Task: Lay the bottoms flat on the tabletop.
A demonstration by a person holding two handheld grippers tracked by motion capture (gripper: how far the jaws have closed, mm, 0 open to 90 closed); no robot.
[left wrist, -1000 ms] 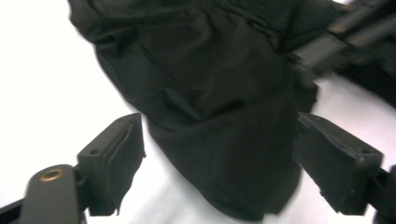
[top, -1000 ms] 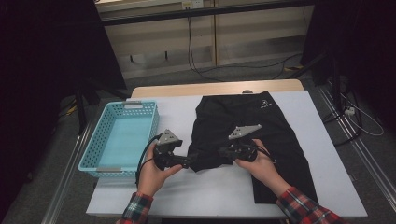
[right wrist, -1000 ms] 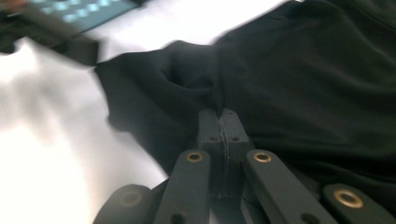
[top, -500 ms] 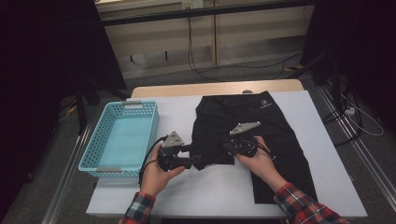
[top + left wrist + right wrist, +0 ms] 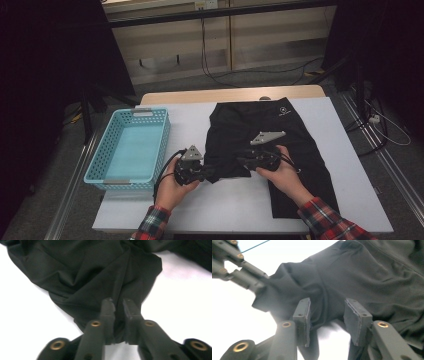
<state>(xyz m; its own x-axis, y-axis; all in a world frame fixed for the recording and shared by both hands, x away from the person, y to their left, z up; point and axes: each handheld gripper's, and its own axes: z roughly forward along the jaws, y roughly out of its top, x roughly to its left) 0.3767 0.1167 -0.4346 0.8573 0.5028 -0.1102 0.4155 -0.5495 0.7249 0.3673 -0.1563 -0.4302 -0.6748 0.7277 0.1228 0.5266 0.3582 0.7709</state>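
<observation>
A black garment point(image 5: 290, 135) with a small white logo lies spread on the white table point(image 5: 190, 115). Its left edge is bunched into a fold between the two grippers. My left gripper point(image 5: 207, 172) point(image 5: 118, 305) points right and is shut on that bunched fabric point(image 5: 100, 272), its jaws having just been closing. The right gripper point(image 5: 241, 161) point(image 5: 327, 312) points left over the same fold. Its jaws have just been opening and stand apart, with the loose cloth point(image 5: 362, 272) lying between the pads. The left gripper point(image 5: 260, 282) also appears at the upper left of the right gripper view, pinching the cloth.
A light blue plastic basket point(image 5: 142, 110) sits on the table's left side, close to my left hand. Bare white tabletop lies in front of the grippers and to the garment's right. Dark floor and cables surround the table.
The left gripper has shifted slightly right and toward the front, onto the garment's bunched edge. The right hand has stayed about where it was.
</observation>
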